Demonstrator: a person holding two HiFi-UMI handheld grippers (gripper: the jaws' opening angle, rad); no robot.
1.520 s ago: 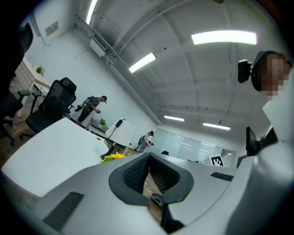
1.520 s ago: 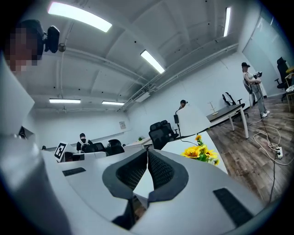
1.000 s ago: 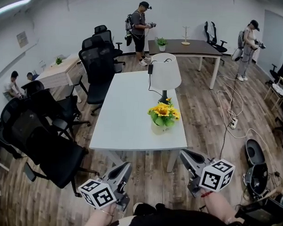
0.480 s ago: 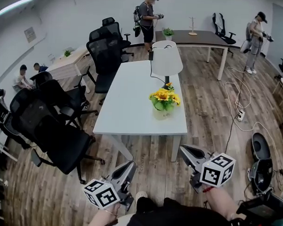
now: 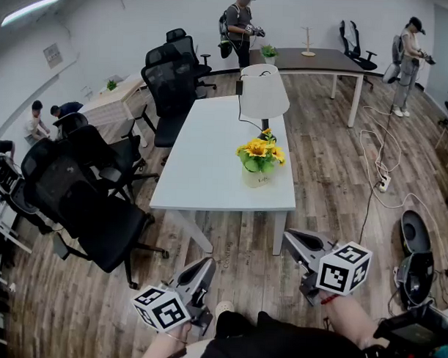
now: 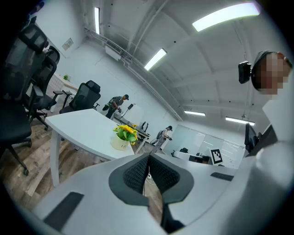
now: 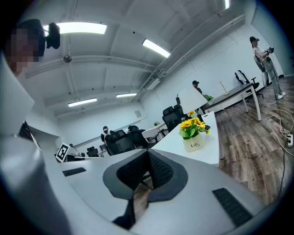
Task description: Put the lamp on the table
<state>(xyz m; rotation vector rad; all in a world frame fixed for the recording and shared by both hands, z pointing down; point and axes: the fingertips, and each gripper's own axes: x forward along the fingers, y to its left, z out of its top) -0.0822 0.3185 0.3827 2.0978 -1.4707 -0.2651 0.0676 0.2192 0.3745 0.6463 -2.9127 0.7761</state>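
Note:
A lamp (image 5: 264, 97) with a white shade stands upright on the white table (image 5: 202, 166), its black cord running back over the tabletop. In front of it sits a pot of yellow flowers (image 5: 260, 163). Both grippers hang low in the head view, short of the table's near edge and over the wooden floor. My left gripper (image 5: 205, 265) is shut on nothing, and so is my right gripper (image 5: 288, 238). In the left gripper view the pads (image 6: 138, 170) meet, with the flower pot (image 6: 121, 137) beyond them. The right gripper view shows its mesh pads (image 7: 158, 170) closed, the flower pot (image 7: 193, 135) ahead.
Several black office chairs (image 5: 84, 199) crowd the table's left side. A cable and power strip (image 5: 383, 182) lie on the floor at right, near black gear (image 5: 416, 255). A dark table (image 5: 316, 60) stands at the back, where two people (image 5: 240, 25) stand. Others sit at far left (image 5: 46, 117).
The head view has drawn back and swung a little, so the table and lamp sit higher in the picture. Both grippers stay shut and low, hardly moved.

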